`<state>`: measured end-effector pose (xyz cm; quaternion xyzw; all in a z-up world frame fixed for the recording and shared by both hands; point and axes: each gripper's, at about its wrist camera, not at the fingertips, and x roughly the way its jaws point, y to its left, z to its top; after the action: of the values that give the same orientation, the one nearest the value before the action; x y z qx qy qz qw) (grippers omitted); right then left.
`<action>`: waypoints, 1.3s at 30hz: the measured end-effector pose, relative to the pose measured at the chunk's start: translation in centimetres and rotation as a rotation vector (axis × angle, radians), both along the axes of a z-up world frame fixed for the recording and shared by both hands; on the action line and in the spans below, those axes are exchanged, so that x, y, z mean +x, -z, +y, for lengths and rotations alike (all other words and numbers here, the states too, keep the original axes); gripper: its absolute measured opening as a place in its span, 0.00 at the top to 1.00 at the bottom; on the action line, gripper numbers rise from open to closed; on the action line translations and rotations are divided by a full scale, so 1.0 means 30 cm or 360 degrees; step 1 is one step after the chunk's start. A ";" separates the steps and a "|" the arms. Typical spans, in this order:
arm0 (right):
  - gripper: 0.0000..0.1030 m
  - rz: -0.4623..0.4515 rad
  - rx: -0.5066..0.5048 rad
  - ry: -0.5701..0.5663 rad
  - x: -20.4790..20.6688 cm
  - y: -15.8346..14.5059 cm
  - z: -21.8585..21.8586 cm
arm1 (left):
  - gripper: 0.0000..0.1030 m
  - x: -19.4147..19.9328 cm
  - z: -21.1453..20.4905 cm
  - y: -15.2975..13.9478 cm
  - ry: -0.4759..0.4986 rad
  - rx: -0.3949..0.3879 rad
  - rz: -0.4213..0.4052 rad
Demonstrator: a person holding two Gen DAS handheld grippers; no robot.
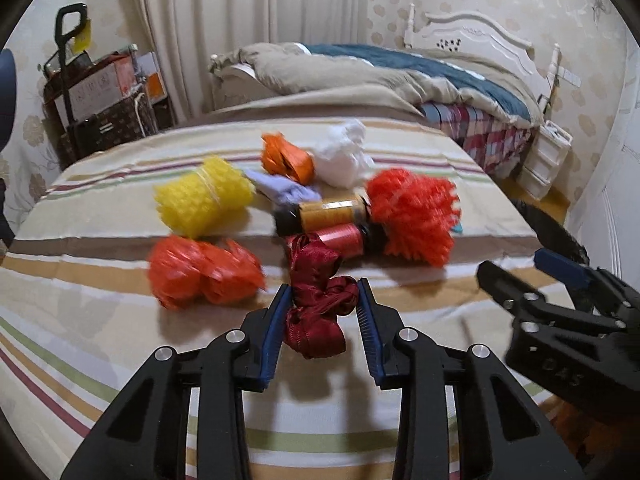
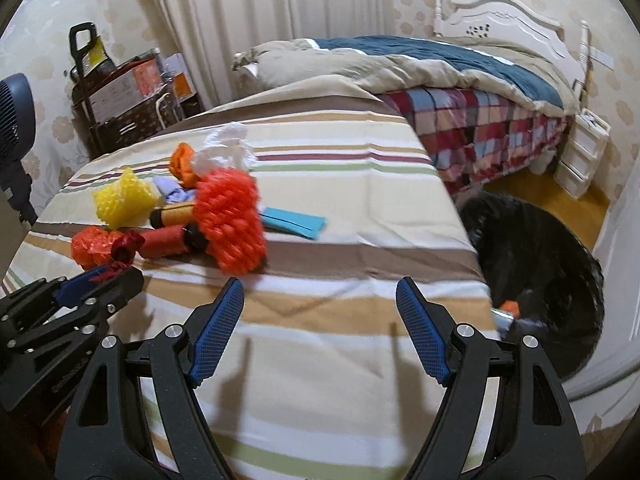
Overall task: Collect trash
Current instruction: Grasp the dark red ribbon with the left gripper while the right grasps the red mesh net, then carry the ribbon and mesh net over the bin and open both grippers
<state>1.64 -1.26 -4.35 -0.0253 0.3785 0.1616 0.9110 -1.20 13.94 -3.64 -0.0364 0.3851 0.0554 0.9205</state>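
My left gripper is shut on a dark red ribbon bundle, held just above the striped tablecloth. Behind it lie an orange mesh wad, a yellow foam net, two ribbon spools, a big orange-red foam net, an orange ribbon, a lilac scrap and white tissue. My right gripper is open and empty over the table's near right part. It also shows at the right in the left wrist view. A black trash bag sits on the floor right of the table.
A turquoise flat piece lies right of the orange-red net. A bed with a checked cover stands behind. Boxes and a cart stand at the back left. White drawers stand by the bed.
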 end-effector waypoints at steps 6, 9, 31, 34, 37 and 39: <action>0.26 -0.0027 0.0000 -0.0060 0.032 -0.018 0.077 | 0.66 -0.005 0.062 -0.032 -0.0056 -0.0010 -0.0046; 0.26 -0.0028 -0.0006 -0.0081 0.054 -0.022 0.114 | 0.66 0.002 0.086 -0.030 -0.0074 -0.0016 -0.0042; 0.70 -0.0060 0.0042 -0.0075 0.018 -0.045 0.069 | 0.66 -0.021 0.096 -0.027 -0.0075 -0.0090 -0.0069; 0.70 -0.0079 0.0058 -0.0044 -0.002 -0.059 0.024 | 0.66 -0.025 0.063 -0.033 -0.0044 -0.0087 -0.0081; 0.70 -0.0095 0.0068 0.0012 -0.020 -0.065 -0.039 | 0.66 -0.026 0.025 -0.039 -0.0007 -0.0081 -0.0089; 0.70 -0.0101 0.0068 0.0051 -0.025 -0.064 -0.078 | 0.66 -0.027 -0.001 -0.044 0.0016 -0.0079 -0.0098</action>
<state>0.89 -3.60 -2.43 -0.0048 0.3462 0.1540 0.9254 -2.00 13.92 -2.30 -0.0590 0.3581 0.0401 0.9309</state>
